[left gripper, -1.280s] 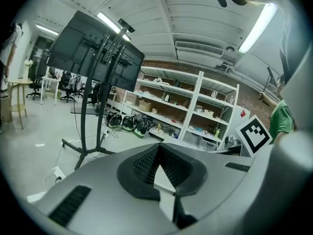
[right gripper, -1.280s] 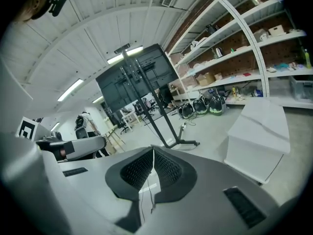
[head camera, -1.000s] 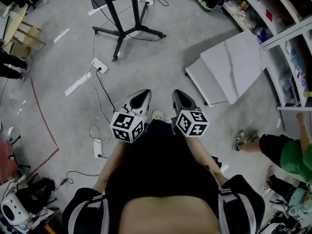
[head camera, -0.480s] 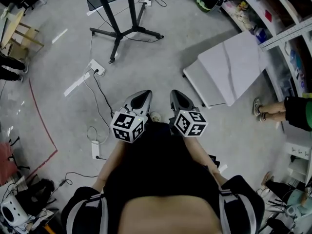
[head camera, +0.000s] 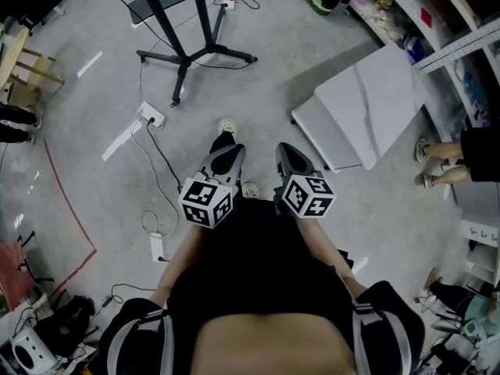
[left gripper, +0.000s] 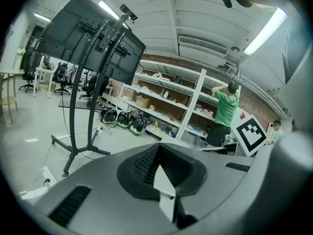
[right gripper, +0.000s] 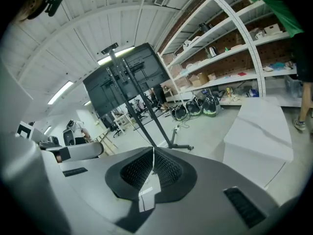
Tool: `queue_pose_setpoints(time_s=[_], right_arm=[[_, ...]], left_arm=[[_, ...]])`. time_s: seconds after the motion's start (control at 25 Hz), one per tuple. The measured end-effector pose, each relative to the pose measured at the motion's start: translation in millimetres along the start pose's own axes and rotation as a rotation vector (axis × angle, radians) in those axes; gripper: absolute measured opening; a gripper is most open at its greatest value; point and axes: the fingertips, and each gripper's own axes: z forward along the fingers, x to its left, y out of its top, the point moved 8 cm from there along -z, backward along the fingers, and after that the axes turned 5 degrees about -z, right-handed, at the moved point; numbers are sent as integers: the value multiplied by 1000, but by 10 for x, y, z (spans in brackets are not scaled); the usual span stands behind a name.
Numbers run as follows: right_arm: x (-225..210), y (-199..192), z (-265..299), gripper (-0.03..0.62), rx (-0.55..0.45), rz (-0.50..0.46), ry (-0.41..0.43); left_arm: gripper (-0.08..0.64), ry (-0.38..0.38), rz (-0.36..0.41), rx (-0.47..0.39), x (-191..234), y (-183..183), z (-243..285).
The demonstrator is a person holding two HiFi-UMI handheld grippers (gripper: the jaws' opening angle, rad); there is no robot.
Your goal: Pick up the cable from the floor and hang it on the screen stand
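The open shelving [head camera: 440, 23] along the right wall is crowded with boxes and small items too small to tell apart, and dark helmets [left gripper: 120, 117] sit in a row at its foot. The cable [head camera: 166, 161] lies on the grey floor to the left of the person, running from a white power strip [head camera: 151, 115] towards a small white block [head camera: 156, 246], well apart from both tools. The screen stand [head camera: 184, 49] stands ahead, its black legs spread on the floor. Both forearms reach forward side by side from the body. The left gripper [head camera: 226, 153] and the right gripper [head camera: 287, 155] point ahead and slightly downward, each with its jaws closed together on nothing.
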Motion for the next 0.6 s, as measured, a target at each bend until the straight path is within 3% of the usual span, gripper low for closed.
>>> queue_pose_setpoints(time_s=[0.6], right_arm=[[-332,638,1023,25,-3,44,-89]], left_arm=[[6,-68,1,44,791,758,1027]])
